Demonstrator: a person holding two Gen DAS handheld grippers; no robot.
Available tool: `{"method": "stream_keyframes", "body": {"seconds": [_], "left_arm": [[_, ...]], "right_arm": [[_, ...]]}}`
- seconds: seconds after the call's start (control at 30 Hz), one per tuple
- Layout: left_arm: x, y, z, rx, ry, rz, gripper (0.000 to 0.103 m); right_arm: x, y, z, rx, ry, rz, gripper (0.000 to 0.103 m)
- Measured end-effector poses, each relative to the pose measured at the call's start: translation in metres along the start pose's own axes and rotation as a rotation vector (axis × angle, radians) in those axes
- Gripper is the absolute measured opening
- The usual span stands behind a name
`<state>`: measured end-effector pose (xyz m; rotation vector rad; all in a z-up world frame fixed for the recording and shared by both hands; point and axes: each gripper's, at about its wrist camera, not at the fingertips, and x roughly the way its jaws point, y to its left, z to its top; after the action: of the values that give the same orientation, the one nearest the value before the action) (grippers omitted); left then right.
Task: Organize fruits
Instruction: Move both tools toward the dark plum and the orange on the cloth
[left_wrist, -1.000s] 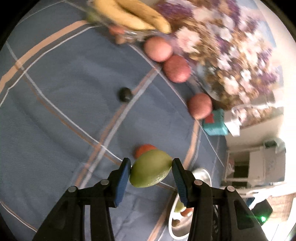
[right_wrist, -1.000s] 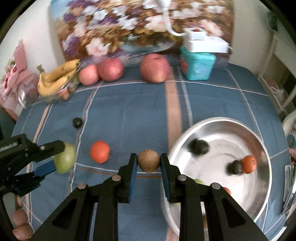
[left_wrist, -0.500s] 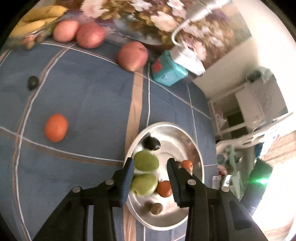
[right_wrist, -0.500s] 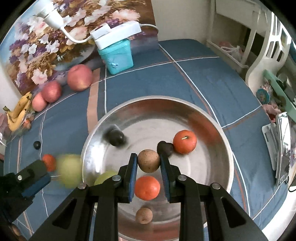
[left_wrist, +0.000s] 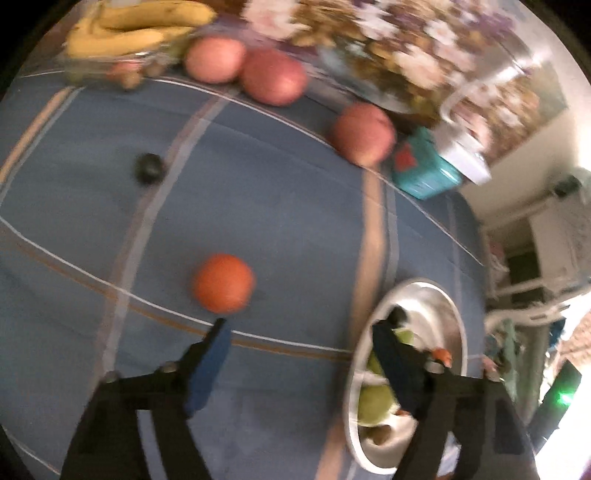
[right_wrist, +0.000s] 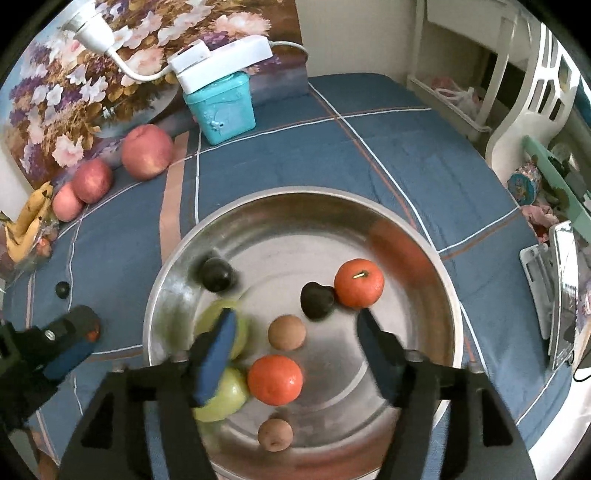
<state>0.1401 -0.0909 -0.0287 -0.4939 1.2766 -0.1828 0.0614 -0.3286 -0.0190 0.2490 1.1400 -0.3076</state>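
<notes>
We hold the left gripper (left_wrist: 299, 332) with its jaws spread wide and nothing between them, just beside the round stainless-steel bowl (right_wrist: 424, 236); the right gripper (right_wrist: 295, 325) hangs over the inside of that bowl, likewise spread and empty, with a small round brown fruit (right_wrist: 286, 332) lying on the bowl floor between its fingers; two orange mandarins, two green fruits, two dark plums and a second brown fruit also lie in the bowl; the fruit we judge next in line is the loose orange mandarin (left_wrist: 224, 283), on the blue checked cloth (left_wrist: 277, 206) a little way to the bowl's left and just ahead of the left gripper's blue finger (left_wrist: 208, 365); we expect it to be light, firm enough for a gentle squeeze but soft-skinned, and prone to roll; so we would take it across its widest part, pads on opposite sides, closing only until it stops slipping; farther from the bowl sit a small dark plum (left_wrist: 148, 168), three red apples (left_wrist: 363, 134) along the cloth's far edge, and yellow bananas (left_wrist: 129, 31); the apples look heavier and smooth, wanting a wider, firmer grasp.
</notes>
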Motion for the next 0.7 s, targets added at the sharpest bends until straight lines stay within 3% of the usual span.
{"method": "stream_keyframes", "body": {"seconds": [0.07, 0.17, 0.27, 0.43, 0.6, 0.7], "left_arm": [[-0.005, 0.015, 0.008, -0.014, -0.022, 0.048, 0.103], [-0.013, 0.036, 0.018, -0.012, -0.053, 0.123, 0.103], [-0.023, 0.054, 0.028, 0.006, -0.098, 0.209, 0.103], [-0.045, 0.077, 0.043, 0.041, -0.195, 0.317, 0.103], [-0.056, 0.079, 0.058, 0.084, -0.292, 0.298, 0.103], [-0.053, 0.084, 0.068, 0.097, -0.296, 0.253, 0.103]], "right_arm": [[-0.003, 0.008, 0.001, -0.017, -0.018, 0.008, 0.083], [-0.007, 0.022, 0.002, -0.04, -0.047, 0.036, 0.085], [-0.009, 0.039, 0.002, -0.071, -0.069, 0.034, 0.096], [-0.012, 0.08, -0.002, -0.132, -0.097, 0.081, 0.096], [-0.007, 0.135, -0.012, -0.219, -0.069, 0.192, 0.096], [-0.001, 0.162, -0.019, -0.247, -0.041, 0.252, 0.096]]}}
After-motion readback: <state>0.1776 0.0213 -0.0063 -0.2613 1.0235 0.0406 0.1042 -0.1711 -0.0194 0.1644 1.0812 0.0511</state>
